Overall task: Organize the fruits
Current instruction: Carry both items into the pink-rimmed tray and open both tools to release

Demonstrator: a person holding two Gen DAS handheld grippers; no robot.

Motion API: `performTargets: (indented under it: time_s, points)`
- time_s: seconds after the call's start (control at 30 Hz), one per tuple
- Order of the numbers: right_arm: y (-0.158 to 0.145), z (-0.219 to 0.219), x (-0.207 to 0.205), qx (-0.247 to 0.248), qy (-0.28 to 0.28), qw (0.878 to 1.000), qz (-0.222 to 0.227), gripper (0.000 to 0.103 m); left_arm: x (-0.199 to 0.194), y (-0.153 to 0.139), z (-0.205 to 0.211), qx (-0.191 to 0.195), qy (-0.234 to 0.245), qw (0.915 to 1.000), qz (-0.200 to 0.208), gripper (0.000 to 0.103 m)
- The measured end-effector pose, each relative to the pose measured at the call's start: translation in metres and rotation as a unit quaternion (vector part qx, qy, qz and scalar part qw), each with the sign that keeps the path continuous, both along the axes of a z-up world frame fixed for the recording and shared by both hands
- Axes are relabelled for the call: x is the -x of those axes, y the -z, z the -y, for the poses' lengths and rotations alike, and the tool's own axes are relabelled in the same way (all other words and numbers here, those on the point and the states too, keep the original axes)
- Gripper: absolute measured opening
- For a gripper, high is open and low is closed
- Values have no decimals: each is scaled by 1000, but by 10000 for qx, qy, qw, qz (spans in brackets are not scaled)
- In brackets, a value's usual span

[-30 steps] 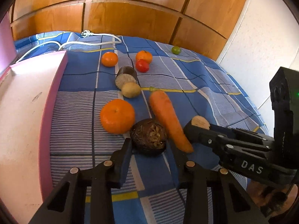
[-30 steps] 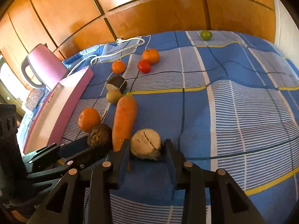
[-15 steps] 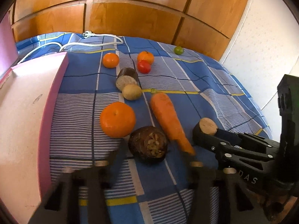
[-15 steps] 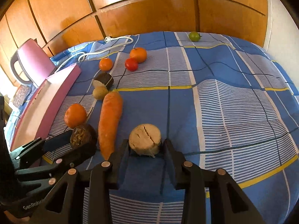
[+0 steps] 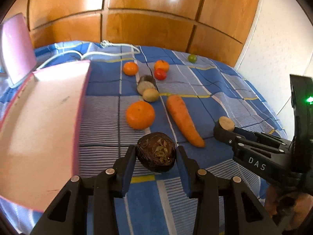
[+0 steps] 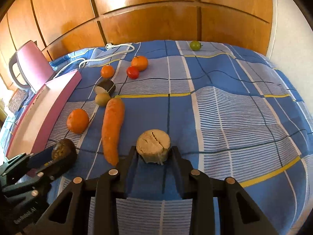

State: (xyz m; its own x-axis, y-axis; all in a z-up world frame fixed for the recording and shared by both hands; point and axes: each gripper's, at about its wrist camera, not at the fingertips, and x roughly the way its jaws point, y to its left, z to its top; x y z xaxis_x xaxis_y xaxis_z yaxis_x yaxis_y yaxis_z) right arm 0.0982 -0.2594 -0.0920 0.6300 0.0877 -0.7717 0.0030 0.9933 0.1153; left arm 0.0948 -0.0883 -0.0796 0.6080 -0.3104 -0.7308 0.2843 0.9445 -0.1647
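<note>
My left gripper (image 5: 156, 154) is shut on a dark round beetroot (image 5: 156, 154) and holds it above the blue checked cloth (image 5: 225, 90); it also shows in the right wrist view (image 6: 63, 152). My right gripper (image 6: 153, 152) is shut on a pale cut root piece (image 6: 153, 146), seen too in the left wrist view (image 5: 226, 123). On the cloth lie a carrot (image 5: 183, 119), a big orange (image 5: 140, 114), a small potato (image 5: 150, 95), a dark cut root (image 5: 146, 83), two small oranges (image 5: 130, 68), a red tomato (image 5: 160, 74) and a green tomato (image 5: 192, 58).
A pink tray (image 5: 39, 121) lies at the left, next to the big orange. A pink kettle (image 6: 31, 66) stands behind it with a white cable (image 6: 109, 55). Wooden panels (image 6: 156, 19) close the back and a white wall (image 5: 283, 39) the right.
My left gripper has closed on the beetroot and lifted it off the cloth. My right gripper has raised the cut root piece and drawn back a little from the carrot.
</note>
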Motion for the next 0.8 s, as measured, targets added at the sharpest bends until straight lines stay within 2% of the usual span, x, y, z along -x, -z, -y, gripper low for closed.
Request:
performTargets:
  time_s: [0.37, 0.8]
  points:
    - [-17, -25, 19, 92, -165, 9995, 269, 34, 21, -36, -35, -83, -550, 9973, 473, 42]
    - [-42, -87, 20, -16, -901, 9947, 501, 34, 21, -43, -94, -152, -1293, 9902, 498, 42]
